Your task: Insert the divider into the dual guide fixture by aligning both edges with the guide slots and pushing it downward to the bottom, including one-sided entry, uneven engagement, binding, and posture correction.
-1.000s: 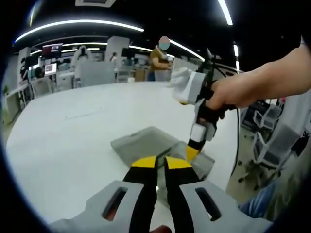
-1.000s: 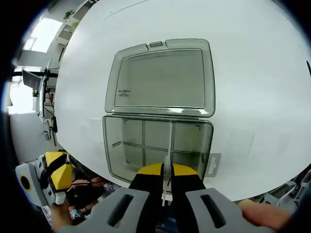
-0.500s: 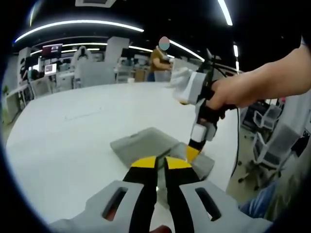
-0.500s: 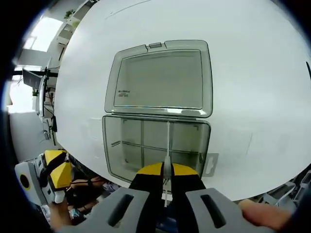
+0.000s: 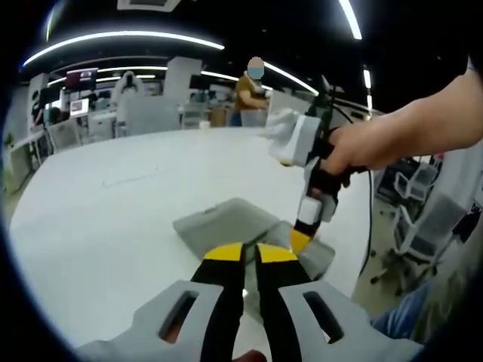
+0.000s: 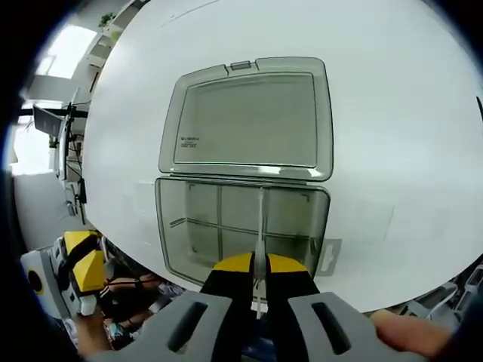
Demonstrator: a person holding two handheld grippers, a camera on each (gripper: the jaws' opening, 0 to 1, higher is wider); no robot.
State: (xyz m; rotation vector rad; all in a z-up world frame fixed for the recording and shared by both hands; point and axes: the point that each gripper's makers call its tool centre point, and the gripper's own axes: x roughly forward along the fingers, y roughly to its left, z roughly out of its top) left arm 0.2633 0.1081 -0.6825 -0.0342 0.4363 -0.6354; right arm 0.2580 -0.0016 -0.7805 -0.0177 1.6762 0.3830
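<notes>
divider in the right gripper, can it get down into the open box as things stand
Probably yes. The right gripper holds the divider directly above the clear box; its lid lies flat open behind, so nothing blocks the way.

Long ceiling light strips (image 5: 128,38) bow with the fisheye in the left gripper view, glowing against a dark ceiling and lighting the white table (image 5: 106,204) evenly, with little shadow. In the right gripper view the table (image 6: 392,113) is bright and nearly washed out, and a window (image 6: 64,49) at the upper left is blown white. Both views are fairly sharp mid-frame, softening and curving toward the edges.
</notes>
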